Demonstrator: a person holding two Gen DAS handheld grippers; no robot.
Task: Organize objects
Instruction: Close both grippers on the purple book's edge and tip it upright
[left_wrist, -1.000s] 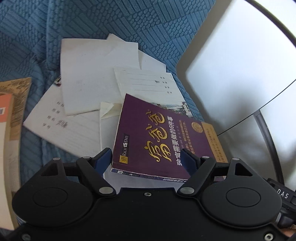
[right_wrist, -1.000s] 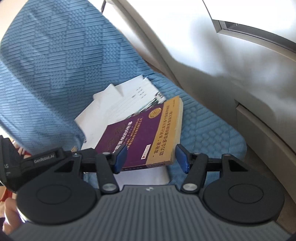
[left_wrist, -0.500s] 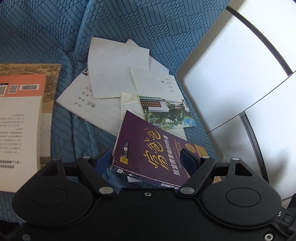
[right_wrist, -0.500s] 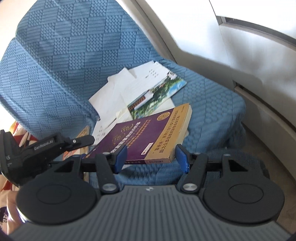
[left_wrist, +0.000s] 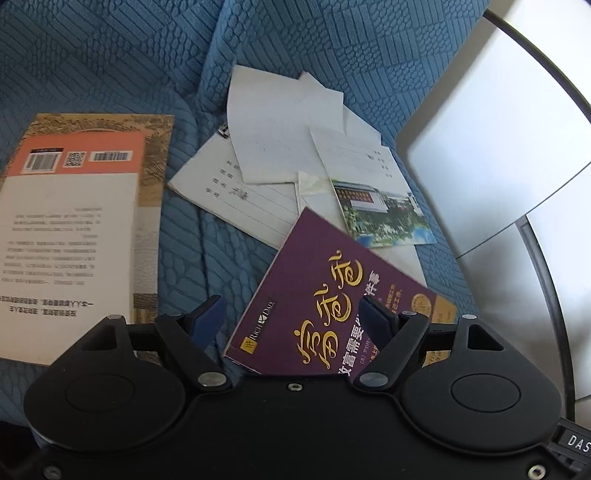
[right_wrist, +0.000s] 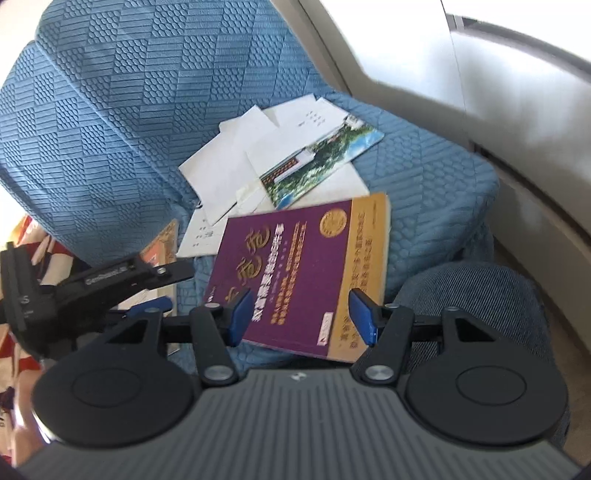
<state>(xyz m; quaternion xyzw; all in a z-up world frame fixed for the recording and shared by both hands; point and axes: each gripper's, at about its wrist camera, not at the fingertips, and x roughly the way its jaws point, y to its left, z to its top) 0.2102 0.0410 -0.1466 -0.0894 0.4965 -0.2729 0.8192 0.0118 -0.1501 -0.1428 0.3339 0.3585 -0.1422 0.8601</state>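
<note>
Since a second ago both views have slid sideways: the orange book has come fully into the left wrist view, the postcard is uncovered, and the purple book sits closer to both cameras. Left gripper (left_wrist: 291, 317) jaws spread wide; the purple book (left_wrist: 317, 295) lies under and between them, and I can't tell if either pad touches it. Right gripper (right_wrist: 299, 314) jaws also spread, over the near end of the same purple book (right_wrist: 295, 273), gap visible on both sides, no pinch. In the right wrist view the left gripper (right_wrist: 162, 295) shows at the left edge, low over the seat. Purple book lies face up on the blue sofa cover (left_wrist: 110, 66), its far corner overlapping the loose white papers (left_wrist: 273, 140). Orange book (left_wrist: 74, 229) lies back cover up to the left, apart from the purple one. Postcard (left_wrist: 384, 214) with a landscape photo rests on the papers, just beyond the purple book. Behind the pile is the sofa back, and right of it a grey panel (left_wrist: 491, 140).
</note>
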